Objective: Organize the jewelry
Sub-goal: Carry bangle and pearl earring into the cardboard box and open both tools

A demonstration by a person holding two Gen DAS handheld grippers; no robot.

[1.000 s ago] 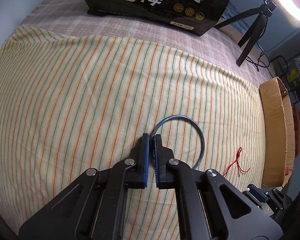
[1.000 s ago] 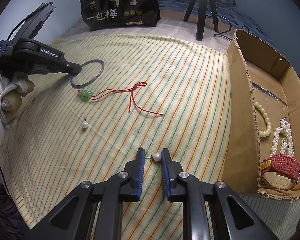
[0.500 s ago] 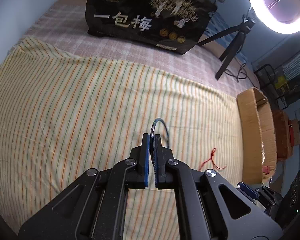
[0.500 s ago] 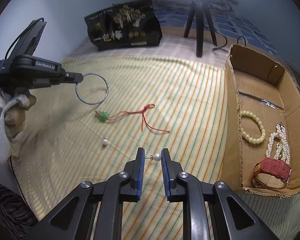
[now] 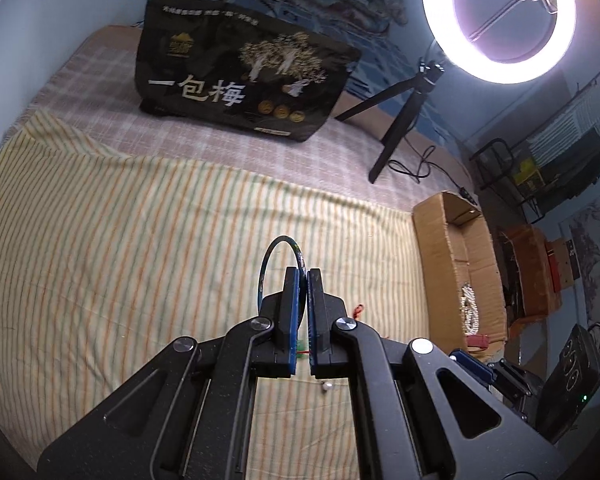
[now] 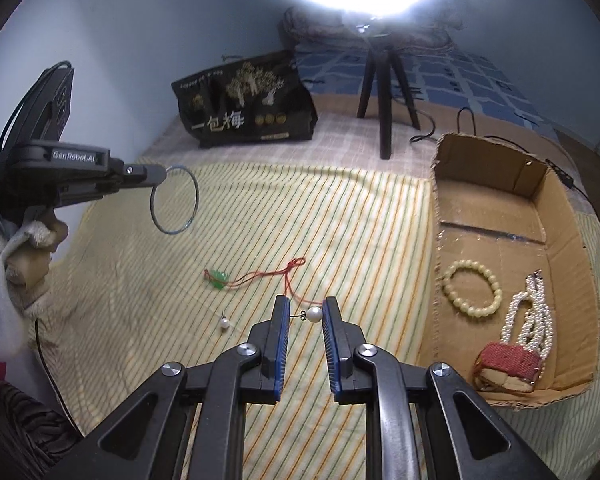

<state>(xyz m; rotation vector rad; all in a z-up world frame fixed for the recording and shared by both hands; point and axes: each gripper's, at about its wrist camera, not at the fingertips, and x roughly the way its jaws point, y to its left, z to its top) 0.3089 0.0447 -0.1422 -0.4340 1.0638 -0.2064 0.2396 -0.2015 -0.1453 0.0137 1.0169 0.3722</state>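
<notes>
My left gripper (image 5: 302, 276) is shut on a thin blue bangle (image 5: 269, 256) and holds it in the air above the striped cloth; the bangle (image 6: 174, 200) hangs from its tip in the right wrist view. My right gripper (image 6: 303, 314) is shut on a pearl earring (image 6: 314, 314), pinched by post and pearl between the pads. On the cloth lie a red cord with a green pendant (image 6: 220, 278) and a second pearl earring (image 6: 224, 323). The cardboard box (image 6: 564, 216) at the right holds a bead bracelet (image 6: 473, 292), a pearl strand (image 6: 530, 316) and a red watch (image 6: 508, 366).
A black printed bag (image 6: 244, 108) stands at the back of the bed. A ring light on a tripod (image 5: 404, 128) stands behind the box, with its cable on the checked sheet. The striped cloth (image 5: 120, 248) covers the bed's front part.
Both grippers have risen well above the cloth. The left one lifted the bangle off the cloth; it now hangs upright. The right one carries the pearl earring up and slightly toward the box.
</notes>
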